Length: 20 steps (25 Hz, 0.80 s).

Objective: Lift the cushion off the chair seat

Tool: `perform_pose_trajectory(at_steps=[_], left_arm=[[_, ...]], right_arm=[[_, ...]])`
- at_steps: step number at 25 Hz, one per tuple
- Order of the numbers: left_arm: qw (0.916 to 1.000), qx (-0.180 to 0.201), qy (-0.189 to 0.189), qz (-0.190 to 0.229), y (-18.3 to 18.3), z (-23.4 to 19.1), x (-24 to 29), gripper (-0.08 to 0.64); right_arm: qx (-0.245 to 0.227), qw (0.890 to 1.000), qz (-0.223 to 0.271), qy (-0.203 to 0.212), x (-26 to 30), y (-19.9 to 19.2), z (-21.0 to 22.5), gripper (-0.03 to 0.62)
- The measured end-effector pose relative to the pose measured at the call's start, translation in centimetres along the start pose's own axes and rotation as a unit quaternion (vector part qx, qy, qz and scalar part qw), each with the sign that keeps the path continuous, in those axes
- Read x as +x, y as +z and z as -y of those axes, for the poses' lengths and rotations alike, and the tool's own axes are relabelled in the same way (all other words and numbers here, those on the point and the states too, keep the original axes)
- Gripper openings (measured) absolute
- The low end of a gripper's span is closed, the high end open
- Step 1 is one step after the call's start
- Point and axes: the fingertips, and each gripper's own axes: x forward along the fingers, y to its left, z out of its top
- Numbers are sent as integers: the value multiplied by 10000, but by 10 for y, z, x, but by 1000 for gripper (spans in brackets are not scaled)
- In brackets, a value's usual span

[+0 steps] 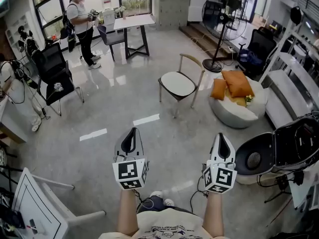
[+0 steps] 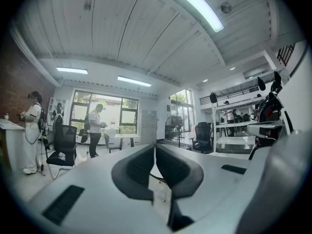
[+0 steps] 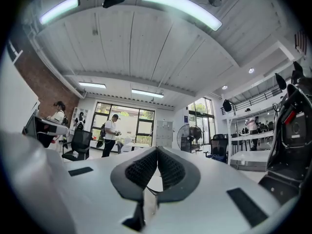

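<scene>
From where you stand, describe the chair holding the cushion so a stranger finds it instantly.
Find the tall standing fan on the open grey floor; between it and you, left of the round white pouf with orange pillows, stands a lone chair. Only it has a curved wooden back and a pale oval cushion; the black office chairs have neither.

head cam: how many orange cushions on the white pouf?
2. Smaller orange cushion leans on the left side of the white pouf; larger orange cushion lies on top, right of it. A yellowish piece under it is mostly hidden, possibly a third.
</scene>
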Motion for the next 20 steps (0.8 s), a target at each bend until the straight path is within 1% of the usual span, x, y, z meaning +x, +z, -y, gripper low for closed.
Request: perform_pose_trajectory(at_steps=[1,2,5,7,8,11,14,17,20], left_arm=[[10000,-12,26,-13,-1,0,-1,25],[10000,-39,57,-13,-2,-1,-3,54],[9998,-171,125,24,-5,0,-8,140],[9997,-198,160,20,-5,1,-10,198],[9997,-178,181,8,-5,2,-10,217],[9997,-94,213,-24,-4,4,-2,239],[9997,-68,220,-47,-6,1,15,244],[9997,-87,224,-59,-9,-6,39,245],[9998,-79,197,-42,-10,-9,74,245]], right_arm=[[8,10000,-19,29,0,-1,1,19],[14,10000,-45,83,-1,-3,1,31],[30,9996,-128,250,-3,-10,2,105],[10,9995,-180,261,-3,-13,5,153],[-6,9995,-207,252,-2,-14,7,165],[11,9992,-246,318,8,-16,9,181],[10,9987,-262,444,26,-20,4,207],[-53,9982,-300,512,51,-24,-1,214],[-57,9982,-305,506,84,-28,2,221]])
